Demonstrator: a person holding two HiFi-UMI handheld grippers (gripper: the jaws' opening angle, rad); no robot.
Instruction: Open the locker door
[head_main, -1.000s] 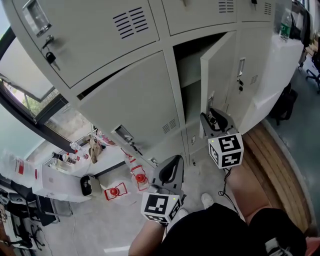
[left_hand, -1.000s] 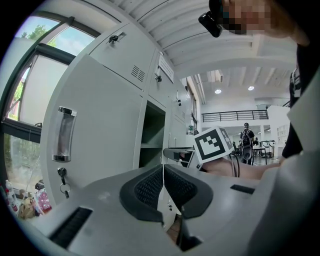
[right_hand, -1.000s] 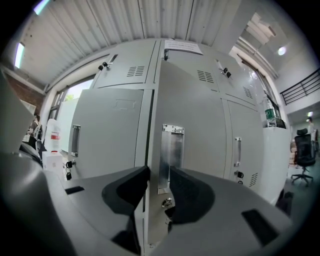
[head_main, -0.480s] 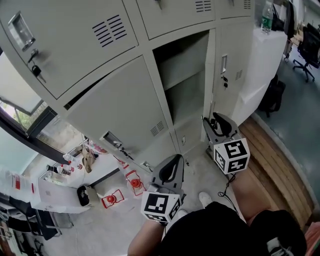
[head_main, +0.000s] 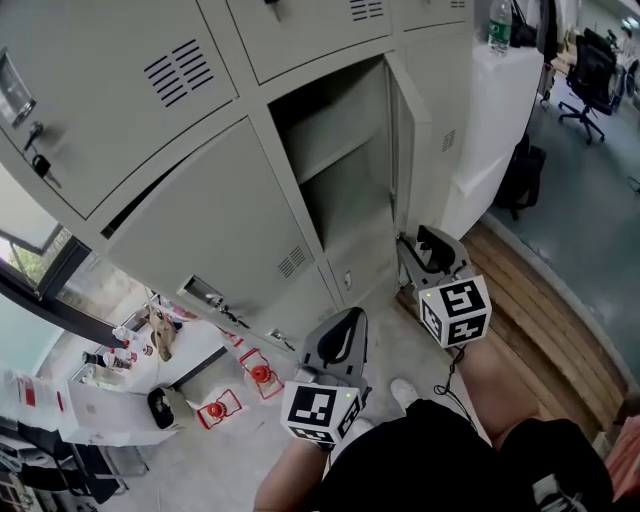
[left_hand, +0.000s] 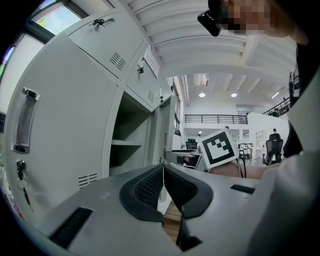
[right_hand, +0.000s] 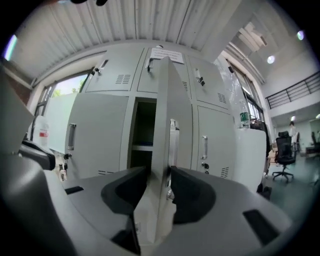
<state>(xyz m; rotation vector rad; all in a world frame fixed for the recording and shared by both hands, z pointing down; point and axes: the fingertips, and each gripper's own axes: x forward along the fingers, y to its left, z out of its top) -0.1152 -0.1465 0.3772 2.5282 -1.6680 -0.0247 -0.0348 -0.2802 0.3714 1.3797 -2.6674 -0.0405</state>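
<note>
The grey locker door (head_main: 403, 140) stands swung wide, seen edge-on, with the open compartment (head_main: 335, 150) and its shelf bare beside it. My right gripper (head_main: 408, 243) is at the door's lower free edge. In the right gripper view the door's edge (right_hand: 165, 115) with its handle runs between the jaws of my right gripper (right_hand: 158, 174), which are opening and loose around it. My left gripper (head_main: 350, 318) hangs lower and nearer my body, away from the lockers. Seen from the left gripper view, my left gripper (left_hand: 163, 169) is shut with nothing in it.
Closed locker doors (head_main: 215, 215) flank the open one, some with keys hanging. Red items (head_main: 262, 375) and a cluttered low table (head_main: 110, 395) sit at the lower left. A wooden strip of floor (head_main: 540, 300) runs on the right, past a white cabinet (head_main: 490, 120) and an office chair (head_main: 590, 70).
The door has swung from partly open to wide open. My right gripper has stayed at its edge and its jaws have spread. The left gripper has not moved.
</note>
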